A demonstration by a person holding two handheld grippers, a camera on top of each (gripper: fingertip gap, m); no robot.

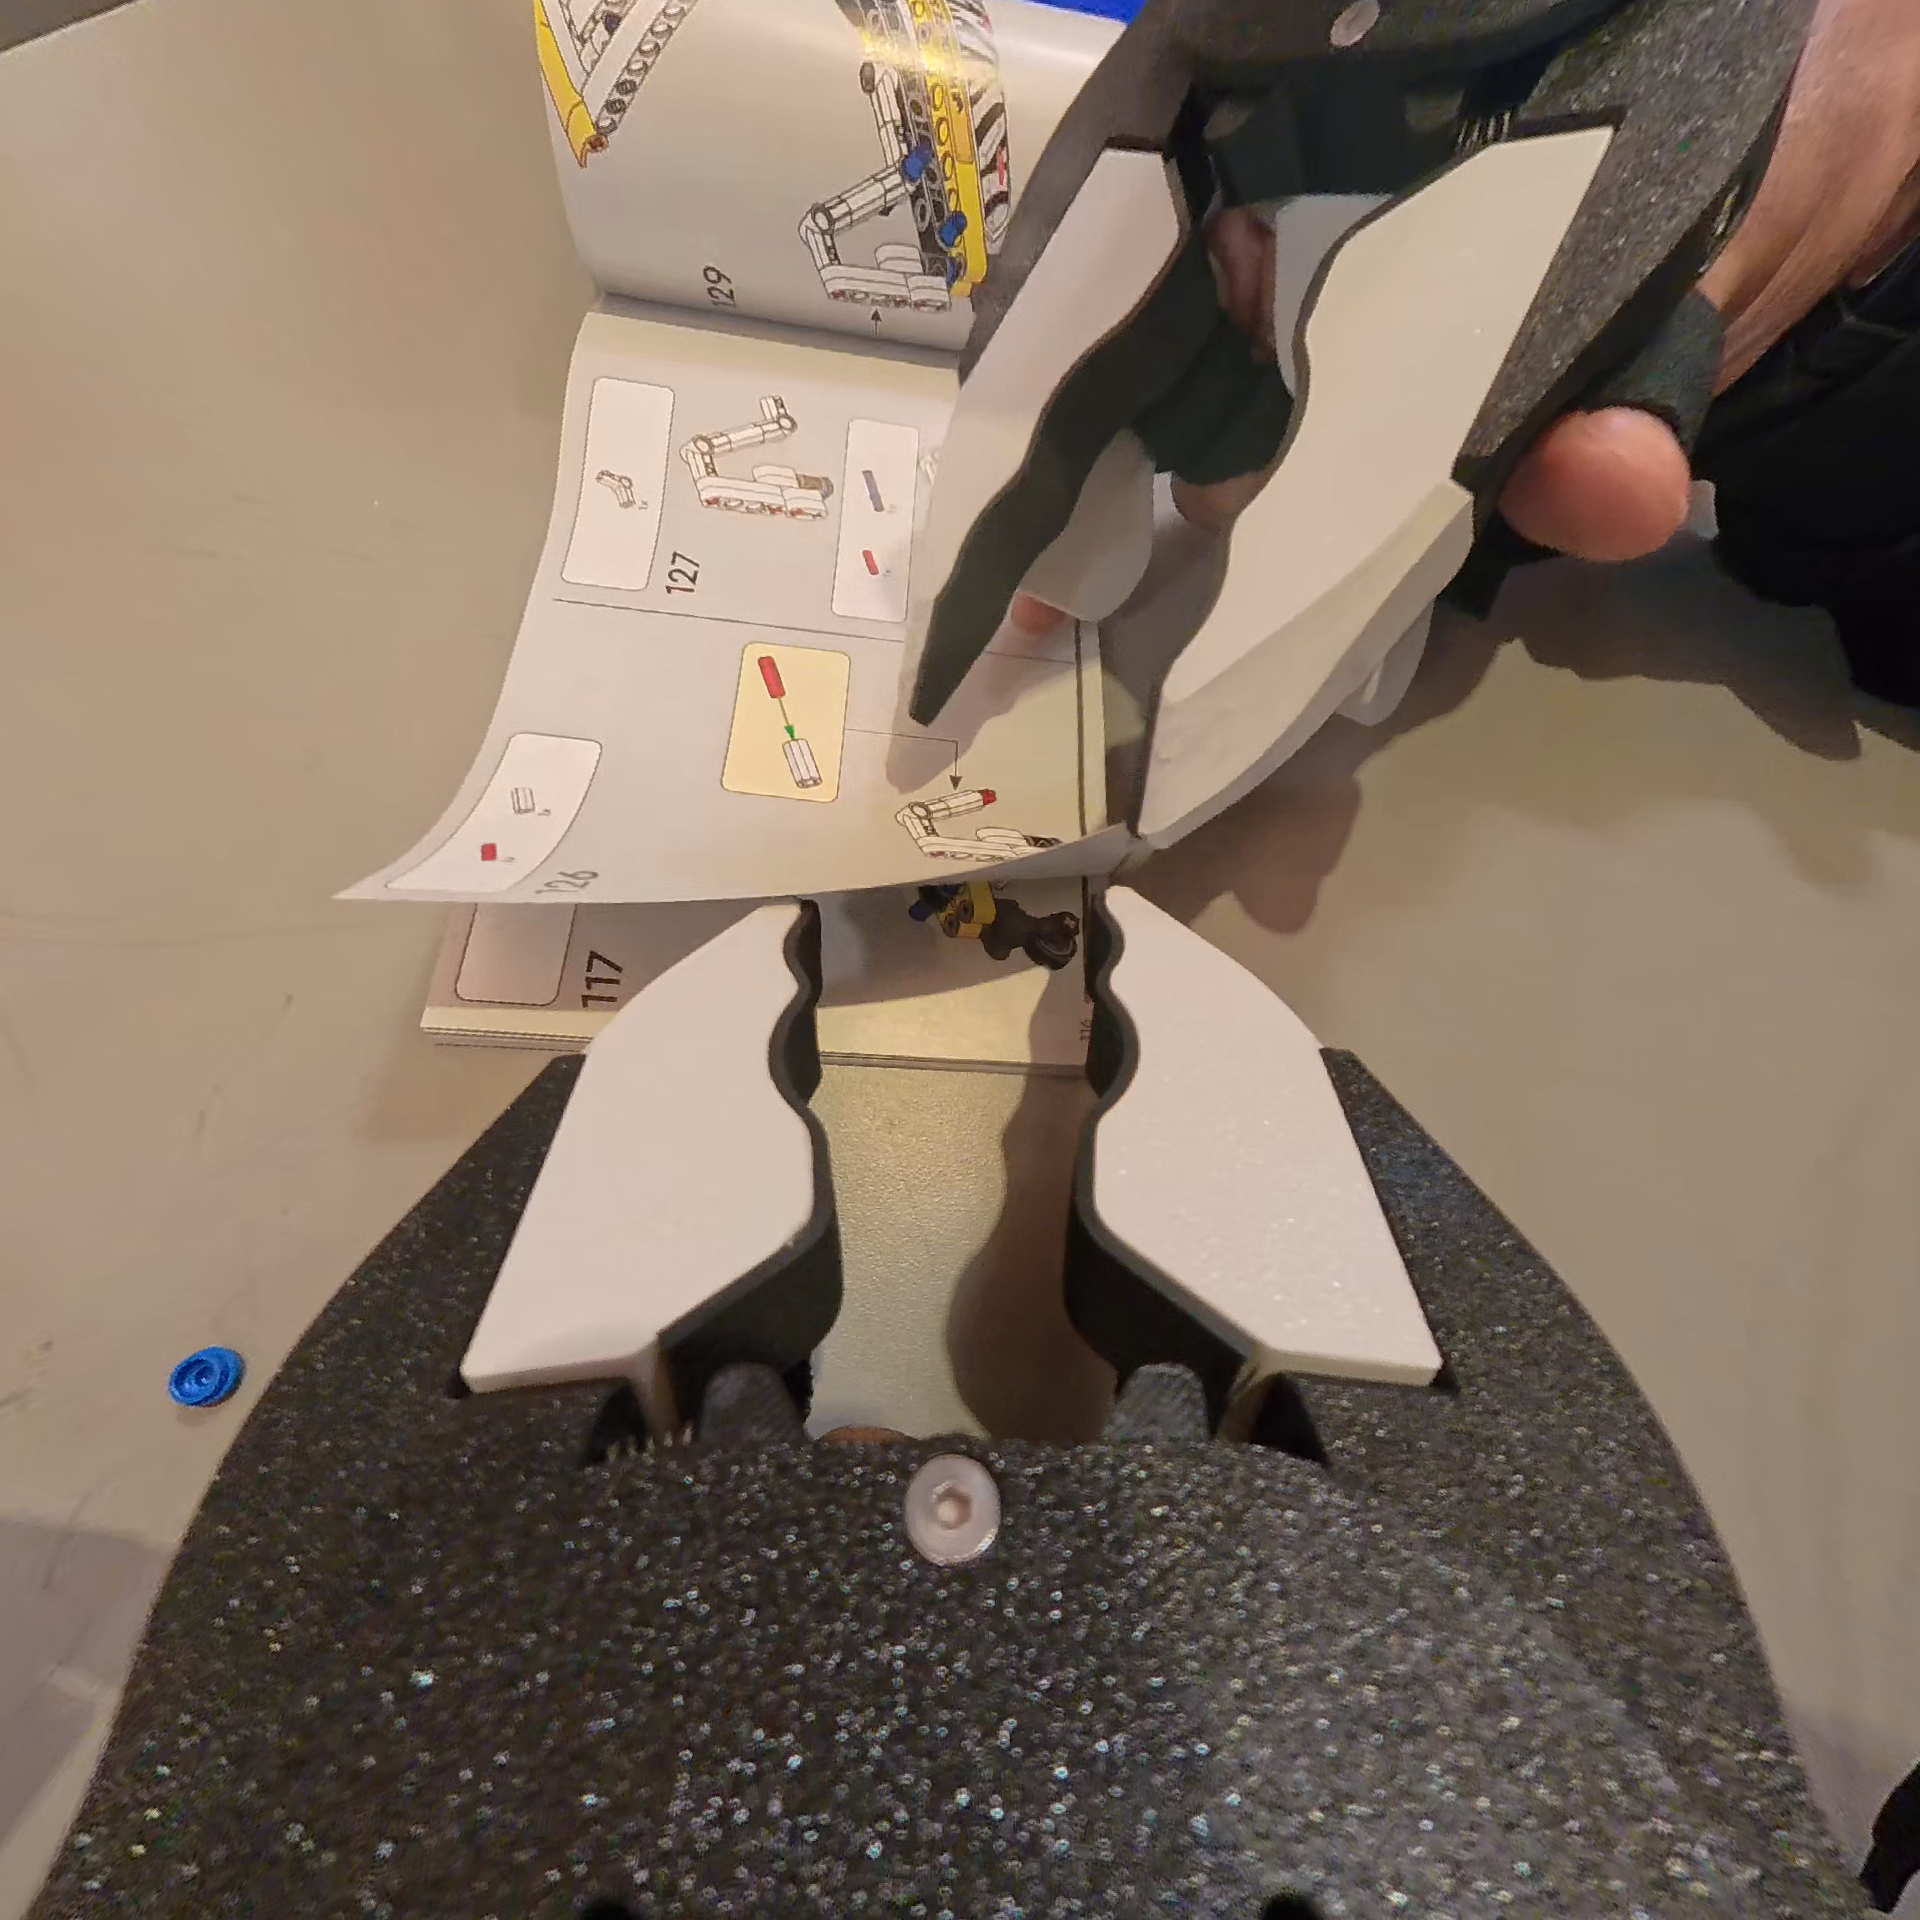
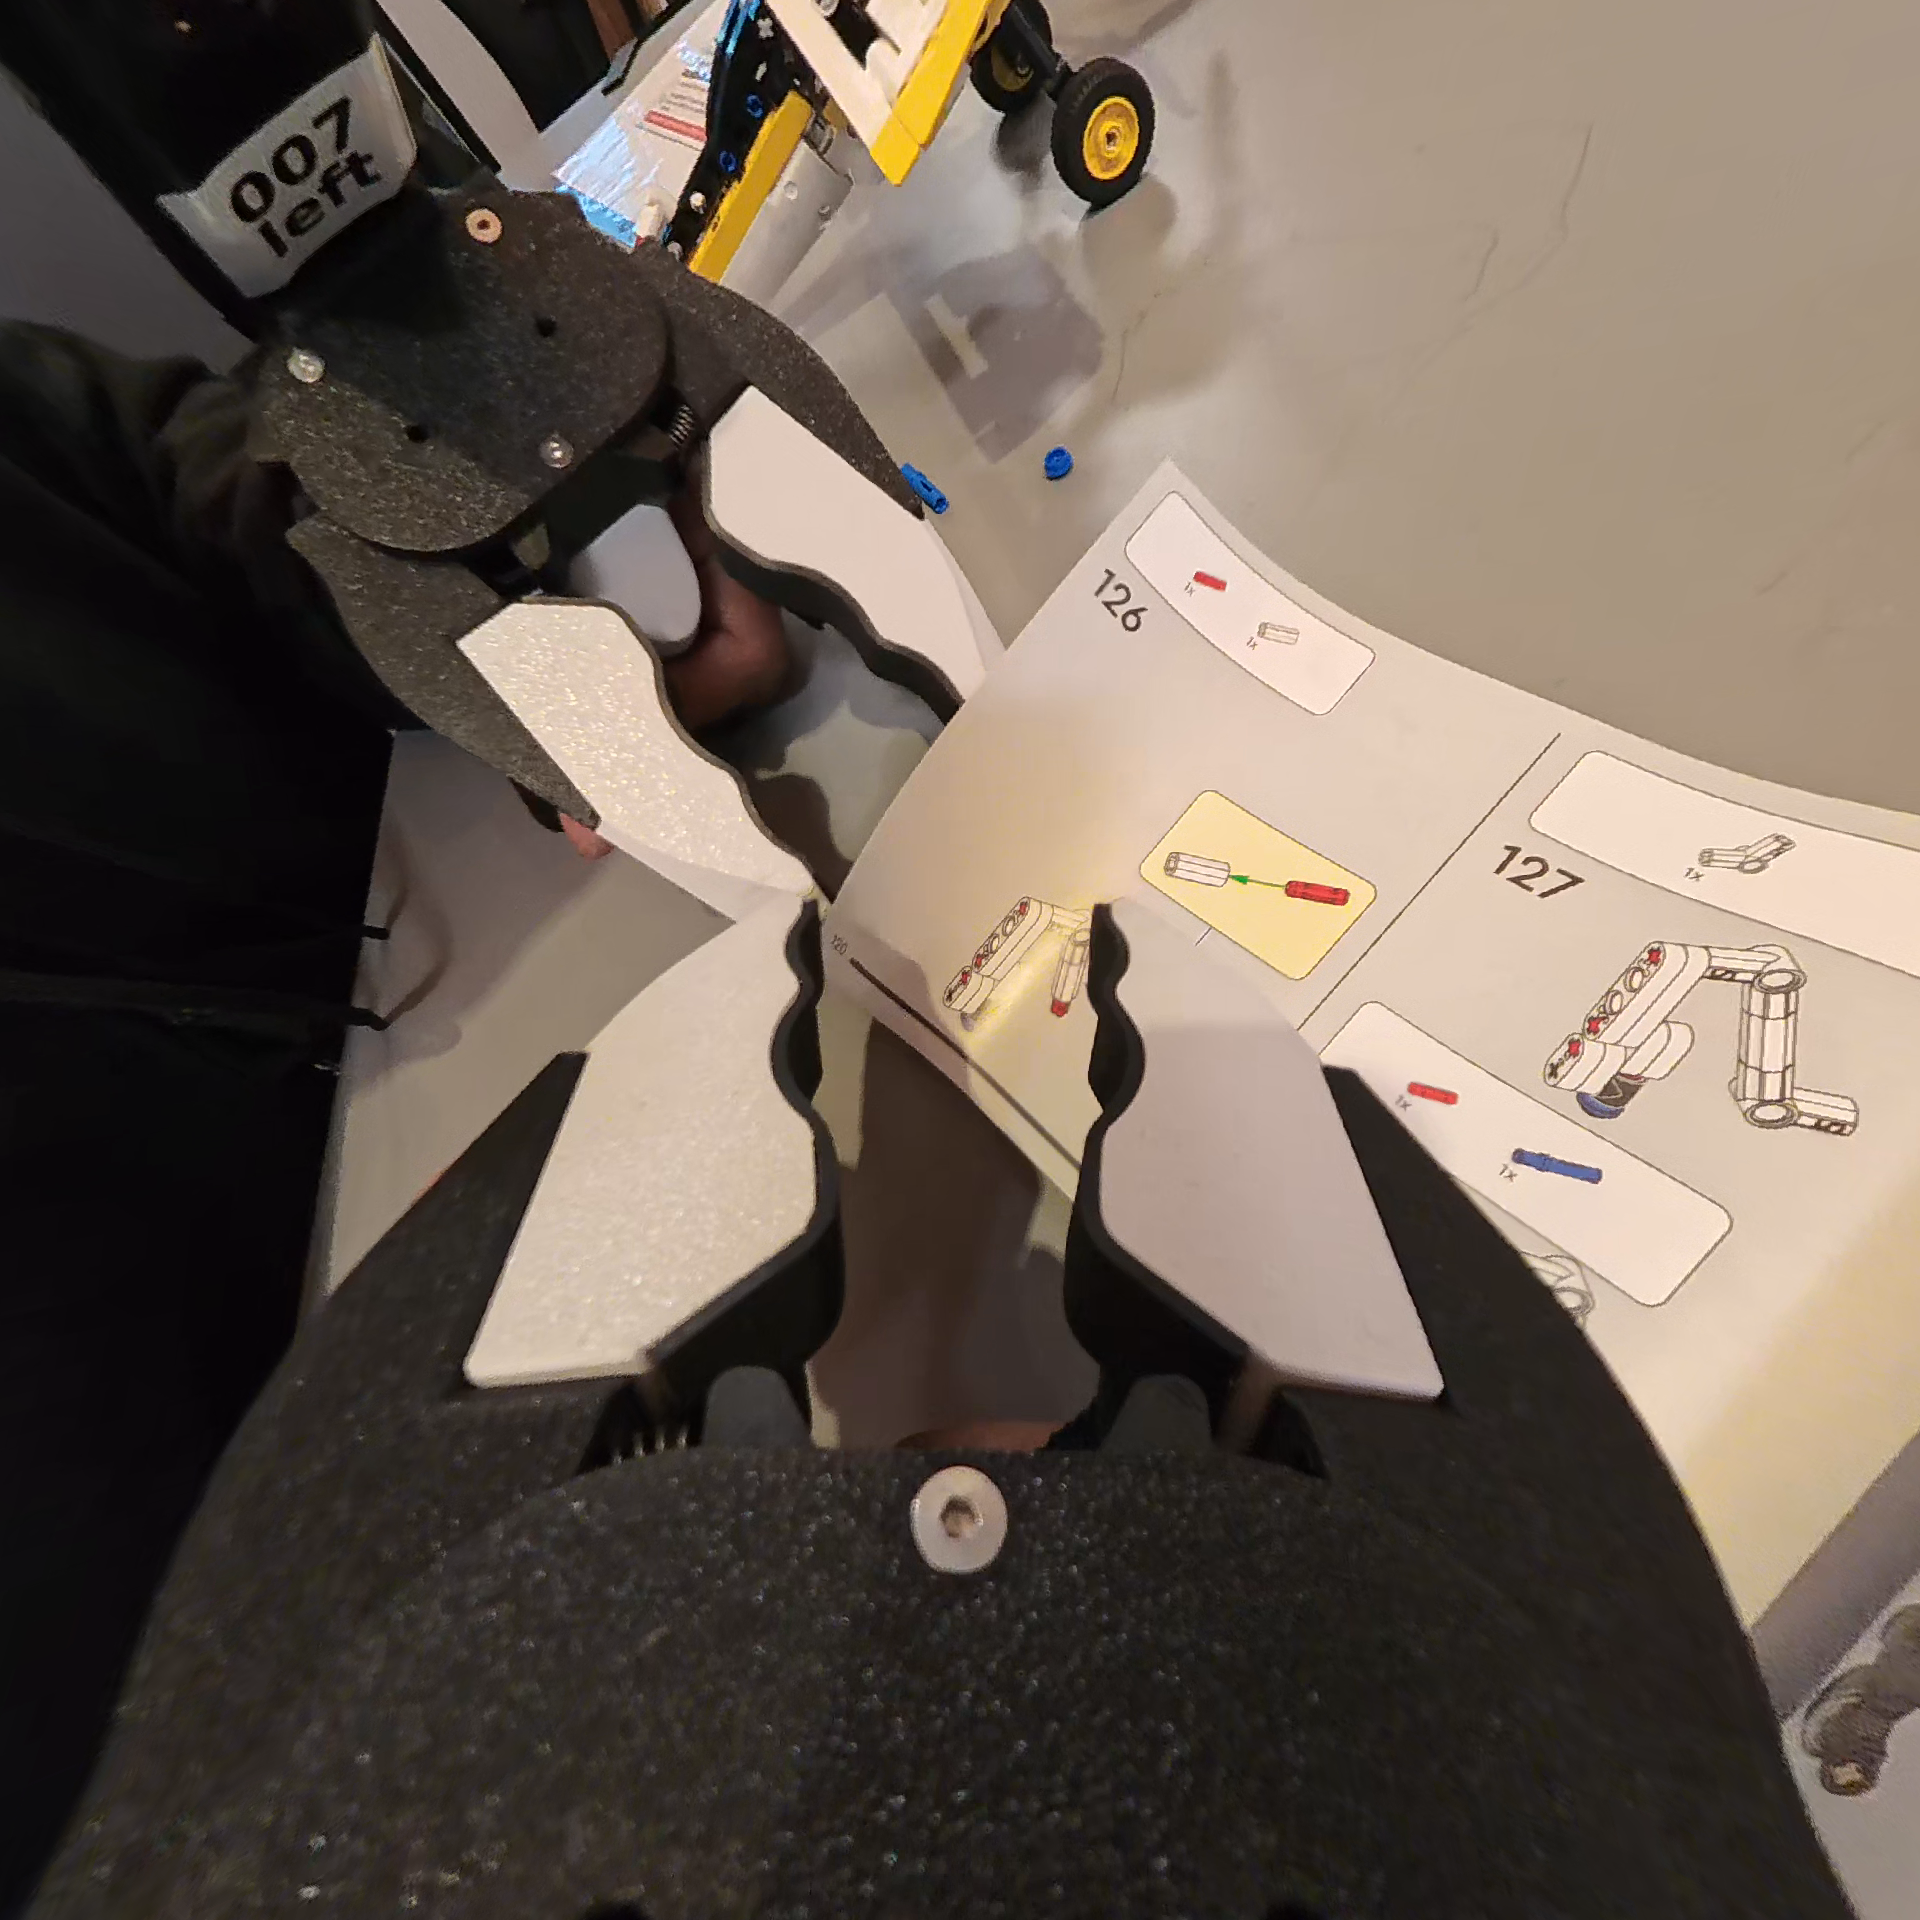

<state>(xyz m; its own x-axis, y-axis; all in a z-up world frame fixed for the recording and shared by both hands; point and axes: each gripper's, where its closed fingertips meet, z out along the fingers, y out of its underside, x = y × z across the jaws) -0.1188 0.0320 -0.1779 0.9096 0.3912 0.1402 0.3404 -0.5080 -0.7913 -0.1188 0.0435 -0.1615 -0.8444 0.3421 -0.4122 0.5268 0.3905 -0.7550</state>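
Left wrist view: left of the booklet [image 1: 727,997] the matte beige table [image 1: 208,520] lies broad and bare but for one small round blue stud [image 1: 206,1375], well apart from the booklet's near-left corner. The booklet is a thick stack of smooth grey printed sheets, lying open with its square near edge facing the camera. One thin page [image 1: 644,727] curls up off the stack, its free edge arched. The left gripper [image 1: 951,914] has its jaws wide, and its white fingers with wavy black pads stop just under that raised edge, above the booklet's near edge, with nothing between them. Above the page comes the right gripper [image 1: 1029,774], wide too: one dark tip hovers over the sheet and throws a shadow on it, while the other meets the page's right corner. No pad presses the paper. A hand [image 1: 1600,488] in a black fingerless glove grips it. Right of the booklet the table is open.

Right wrist view: left of the booklet stands the left gripper [image 2: 883,800], grainy black with pale finger faces, one tip just beside the page's corner. A yellow-and-white toy vehicle [image 2: 914,94] with black tyres sits beyond the booklet, with a blue pin [image 2: 923,488] and the stud [image 2: 1057,461] nearer. The right gripper [image 2: 951,914] is spread, and the page's corner passes between its fingers. Bare table spreads beyond the page's far edge.
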